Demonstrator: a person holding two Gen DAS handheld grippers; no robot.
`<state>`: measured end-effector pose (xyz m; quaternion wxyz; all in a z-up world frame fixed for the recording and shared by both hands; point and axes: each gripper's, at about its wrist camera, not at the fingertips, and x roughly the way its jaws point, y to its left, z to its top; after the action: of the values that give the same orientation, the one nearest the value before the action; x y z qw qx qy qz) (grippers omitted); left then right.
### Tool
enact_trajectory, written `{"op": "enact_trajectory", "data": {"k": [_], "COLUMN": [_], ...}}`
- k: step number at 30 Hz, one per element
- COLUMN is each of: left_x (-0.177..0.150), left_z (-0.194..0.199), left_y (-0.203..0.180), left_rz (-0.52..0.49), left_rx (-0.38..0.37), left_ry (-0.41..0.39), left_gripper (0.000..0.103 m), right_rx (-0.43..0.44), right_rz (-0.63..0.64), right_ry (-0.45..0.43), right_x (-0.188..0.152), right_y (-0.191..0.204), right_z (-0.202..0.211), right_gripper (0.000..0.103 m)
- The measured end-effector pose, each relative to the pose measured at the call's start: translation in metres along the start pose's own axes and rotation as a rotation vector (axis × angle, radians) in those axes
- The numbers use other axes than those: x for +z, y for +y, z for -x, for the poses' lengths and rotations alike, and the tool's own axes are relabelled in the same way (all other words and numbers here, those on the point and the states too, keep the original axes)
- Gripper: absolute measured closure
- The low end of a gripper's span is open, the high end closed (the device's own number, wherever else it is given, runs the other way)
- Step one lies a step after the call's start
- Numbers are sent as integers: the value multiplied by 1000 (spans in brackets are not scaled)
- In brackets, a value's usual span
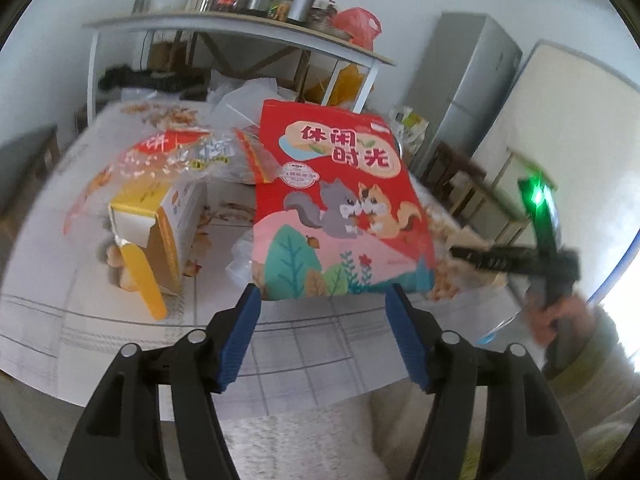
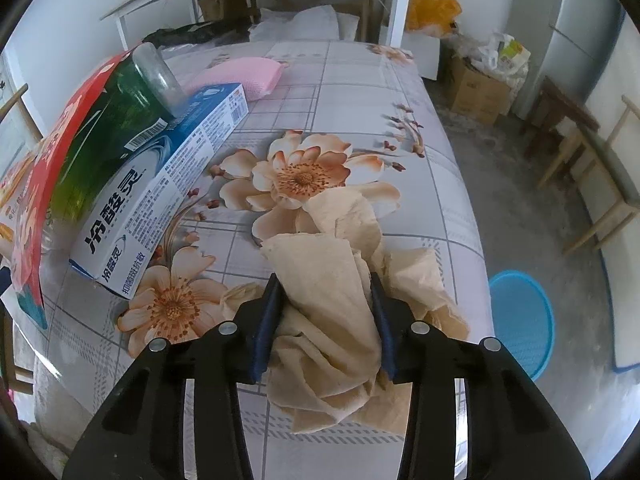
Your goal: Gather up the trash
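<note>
We work over a bed [image 2: 360,92] with a flowered sheet, where the trash lies scattered. Our right gripper [image 2: 325,320] has its jaws closed around a crumpled beige paper wad [image 2: 320,280] near the bed's near edge; both pads press into its sides, though much of the paper spills out loose in front and beside the fingers. Our left gripper [image 1: 322,336] stands open, its blue pads apart, with the lower edge of a red snack bag [image 1: 340,200] just ahead of them and nothing gripped.

To the left of that bag lie a torn yellow carton [image 1: 156,236] and a clear crinkled wrapper [image 1: 168,160]. In the right wrist view a toothpaste box [image 2: 160,184] and a green bottle [image 2: 108,136] rest well left of the wad, and a blue basket [image 2: 524,316] sits on the floor beside the bed, the likely place for it all.

The main risk, as we judge it, is the paper: it is soft and only partly caught, so a loose fold may tear away or slip out on the lift and drop short of the basket. The snack bag is slick and stands tilted; closing on its thin edge could push it over instead of catching it.
</note>
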<state>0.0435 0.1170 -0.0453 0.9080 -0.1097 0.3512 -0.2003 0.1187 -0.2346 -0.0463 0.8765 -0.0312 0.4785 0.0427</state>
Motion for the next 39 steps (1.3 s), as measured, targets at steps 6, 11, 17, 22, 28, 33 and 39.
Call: {"op": "enact_trajectory", "data": {"k": [6, 11, 17, 22, 28, 33, 39], "left_x": [10, 14, 17, 17, 20, 21, 22], "left_z": [-9, -12, -20, -13, -21, -35, -38], "left_y": [11, 15, 17, 13, 30, 42, 42], "left_rz": [93, 127, 183, 191, 337, 439, 467], "left_rx": [-48, -18, -89, -208, -302, -342, -398], "left_ry": [9, 8, 35, 25, 43, 69, 68], "left_gripper": [33, 25, 23, 23, 27, 41, 59], "right_rx": [-3, -2, -1, -3, -2, -1, -1], "right_rz": [3, 3, -1, 1, -1, 2, 2], "right_ry": [-2, -1, -2, -3, -3, -3, -5], "right_x": [0, 0, -1, -2, -2, -1, -1], "right_y": [0, 1, 0, 2, 1, 2, 2], "right_z": [1, 0, 1, 3, 2, 2, 2], "right_gripper": [64, 64, 64, 64, 64, 64, 64]}}
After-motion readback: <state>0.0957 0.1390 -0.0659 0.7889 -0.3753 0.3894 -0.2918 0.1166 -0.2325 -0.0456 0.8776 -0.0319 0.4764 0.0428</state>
